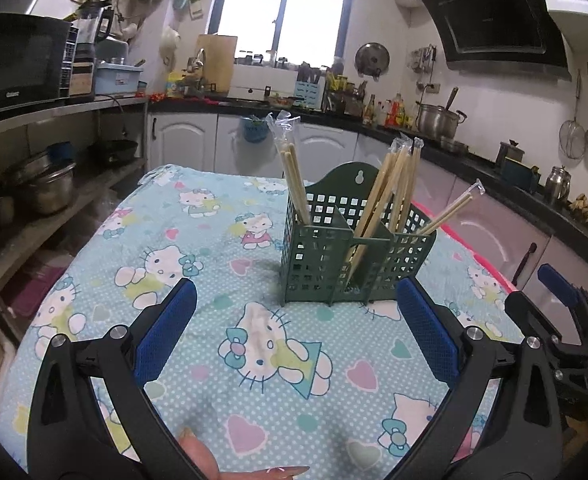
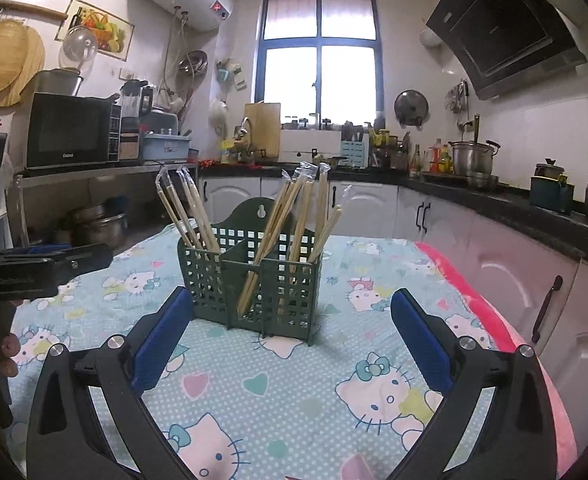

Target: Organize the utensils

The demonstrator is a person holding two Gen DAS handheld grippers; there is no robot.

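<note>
Home kitchen: window at the back, range hood upper right, cluttered counters along the walls. In front, the surface under a blue cartoon-cat cloth. Only task item standing on it is the green rack, a perforated holder split into three compartments, upright, roughly centre of the surface and ahead of both claws. All visible chopsticks are already in it: wrapped bundles leaning in the left, middle and right compartments, and one pair tilted far out over the right rim. No loose chopsticks on the cloth in either view, so sorting looks basically done; what's left, as I read it, is maybe straightening that leaning pair, otherwise nothing. Can't see the near edge of the surface under the claws, so strays there can't be ruled out. Left claw: jaws spread wide, nothing between them, short of the rack. Right claw: jaws at full spread, empty, also short of the rack and not touching it.
</note>
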